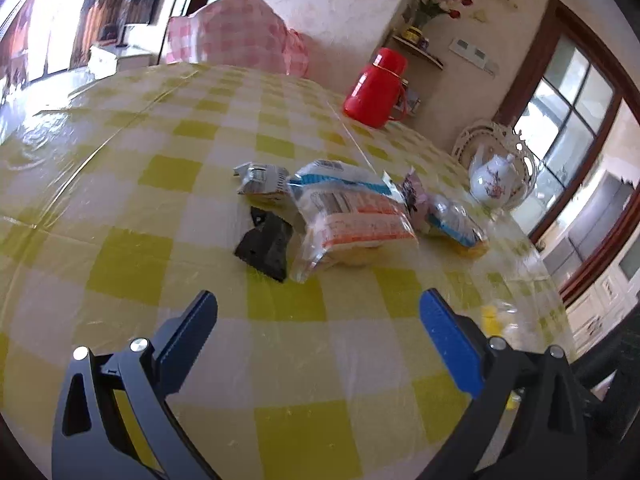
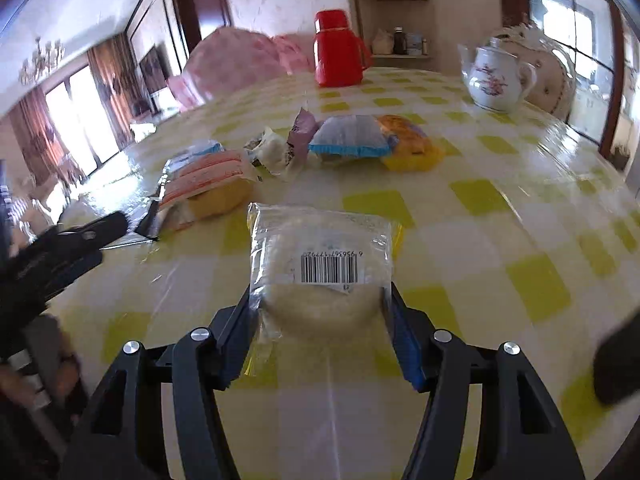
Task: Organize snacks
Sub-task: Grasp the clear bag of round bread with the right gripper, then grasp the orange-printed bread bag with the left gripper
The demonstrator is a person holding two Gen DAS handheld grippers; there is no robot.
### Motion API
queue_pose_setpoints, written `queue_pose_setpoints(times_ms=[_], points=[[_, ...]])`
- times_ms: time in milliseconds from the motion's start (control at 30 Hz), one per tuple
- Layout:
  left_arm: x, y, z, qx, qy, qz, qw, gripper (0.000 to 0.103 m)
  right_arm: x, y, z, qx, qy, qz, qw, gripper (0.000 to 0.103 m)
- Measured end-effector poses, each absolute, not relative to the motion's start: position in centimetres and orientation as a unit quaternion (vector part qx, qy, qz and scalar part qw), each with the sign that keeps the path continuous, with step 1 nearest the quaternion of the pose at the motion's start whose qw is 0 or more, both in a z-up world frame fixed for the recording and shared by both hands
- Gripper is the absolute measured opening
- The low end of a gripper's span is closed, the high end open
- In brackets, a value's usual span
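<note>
My right gripper (image 2: 318,294) is shut on a clear-wrapped round white bun with a barcode (image 2: 320,260), held over the table. Beyond it lie an orange-striped packet (image 2: 208,182), a blue-edged packet (image 2: 348,138), a yellow packet (image 2: 412,146) and a purple wrapper (image 2: 300,132). My left gripper (image 1: 318,308) is open and empty, short of the snack pile: a black packet (image 1: 264,246), the orange-striped packet (image 1: 352,224), a grey packet (image 1: 262,180) and the blue-edged packet (image 1: 456,222). The left gripper also shows at the left of the right wrist view (image 2: 80,236).
The table carries a yellow-checked cloth under clear plastic (image 1: 140,200). A red thermos (image 1: 378,88) and a white floral teapot (image 1: 496,180) stand at the far side. A pink checked cushion (image 1: 236,36) lies behind the table. A wall shelf holds flowers (image 1: 432,4).
</note>
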State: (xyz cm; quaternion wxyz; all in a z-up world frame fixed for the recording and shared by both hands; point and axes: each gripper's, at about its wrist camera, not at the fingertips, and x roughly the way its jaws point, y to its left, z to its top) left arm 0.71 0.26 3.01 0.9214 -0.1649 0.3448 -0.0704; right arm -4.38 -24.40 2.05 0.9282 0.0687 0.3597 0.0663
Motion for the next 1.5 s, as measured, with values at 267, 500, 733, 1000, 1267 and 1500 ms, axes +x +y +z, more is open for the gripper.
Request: queue_pose_setpoints(times_ms=[267,500,733,1000,1267,1500], points=[[5.8,-3.7,2.9,-0.069,0.373,-0.063,0.923,0.101,-5.0,-25.8,1.9,0.109,0.364,0.061,0.923,0.06],[8.9,-6.6,2.8,-0.057,0.406,-0.184,0.893,0.101,-4.8,-26.6,1.6,0.138,0.366,0.059,0.918,0.06],[3.6,-9.8,4.2,0.061,0.36,-0.263,0.893,0.101,-5.4,-27.8,1.7,0.156,0.354,0.008,0.922,0.061],[8.2,-9.7,3.8,0.029,0.391,-0.194,0.899,0.101,-5.4,-28.0,1.7,0.155,0.352,0.0,0.923,0.063],[12.1,-14.1,0.2,0.109,0.445,-0.197,0.867,0.087,-5.1,-27.6,1.7,0.146,0.355,-0.004,0.923,0.084],[10.6,-11.4,1.6,0.086,0.415,-0.208,0.882,0.048,-4.6,-28.2,1.2,0.162,0.369,-0.012,0.915,0.088]])
